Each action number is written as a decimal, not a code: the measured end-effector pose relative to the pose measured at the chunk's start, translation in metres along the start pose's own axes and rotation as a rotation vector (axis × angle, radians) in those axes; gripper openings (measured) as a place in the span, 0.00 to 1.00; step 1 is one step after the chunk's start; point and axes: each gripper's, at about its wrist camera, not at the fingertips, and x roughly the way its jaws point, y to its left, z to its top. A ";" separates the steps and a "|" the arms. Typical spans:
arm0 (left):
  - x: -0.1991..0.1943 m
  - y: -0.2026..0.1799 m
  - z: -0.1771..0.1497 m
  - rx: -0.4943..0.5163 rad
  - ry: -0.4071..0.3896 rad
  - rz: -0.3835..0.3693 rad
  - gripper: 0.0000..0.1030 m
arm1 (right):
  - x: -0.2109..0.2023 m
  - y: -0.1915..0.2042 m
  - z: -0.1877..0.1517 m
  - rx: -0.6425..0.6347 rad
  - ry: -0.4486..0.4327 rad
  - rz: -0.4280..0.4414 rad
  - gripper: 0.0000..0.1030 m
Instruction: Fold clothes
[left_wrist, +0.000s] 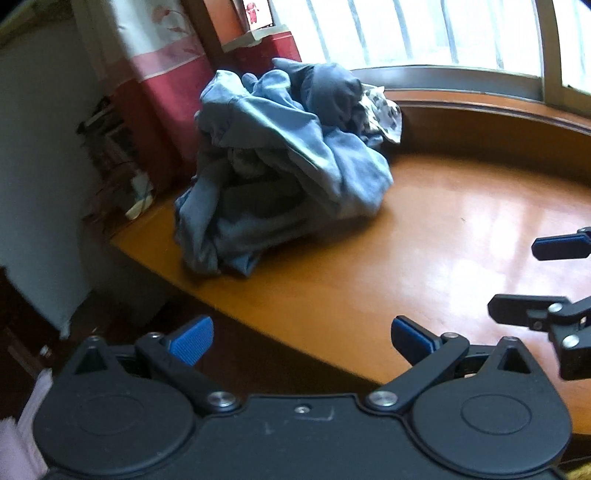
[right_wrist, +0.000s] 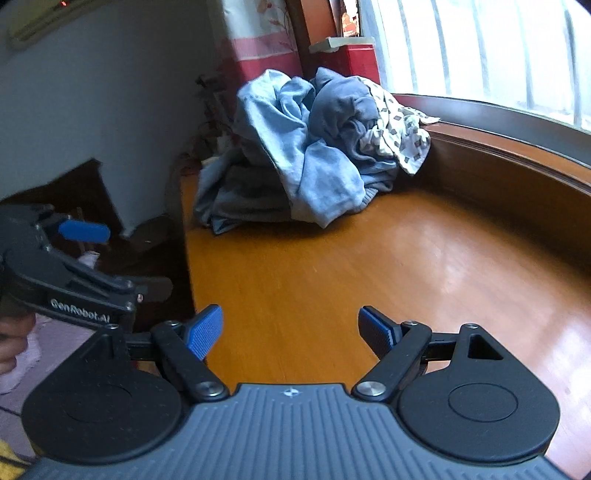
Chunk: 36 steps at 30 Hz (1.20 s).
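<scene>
A crumpled heap of clothes (left_wrist: 280, 162) lies at the far left end of an orange wooden table (left_wrist: 424, 236): light blue garments, a darker blue one on top, and a white patterned piece (right_wrist: 402, 136) at the window side. My left gripper (left_wrist: 301, 338) hovers open over the table's near edge, well short of the heap, nothing between its blue pads. My right gripper (right_wrist: 290, 330) is also open and empty, above the table and a good way from the clothes (right_wrist: 314, 155). Each gripper shows at the edge of the other's view.
A raised wooden sill (right_wrist: 509, 162) and a bright barred window (left_wrist: 424, 29) run along the table's far side. A red and white curtain (left_wrist: 162, 81) hangs behind the heap. The floor drops away left of the table edge (right_wrist: 186, 229), with clutter against the wall (left_wrist: 118, 155).
</scene>
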 end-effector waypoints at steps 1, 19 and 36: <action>0.008 0.012 0.001 0.005 -0.012 -0.021 1.00 | 0.008 0.004 0.005 0.000 -0.002 -0.013 0.81; 0.103 0.101 0.076 0.139 -0.091 -0.241 1.00 | 0.101 0.032 0.108 0.049 -0.024 -0.175 0.81; 0.135 0.098 0.114 0.222 -0.128 -0.379 1.00 | 0.175 -0.010 0.230 0.018 -0.100 -0.228 0.81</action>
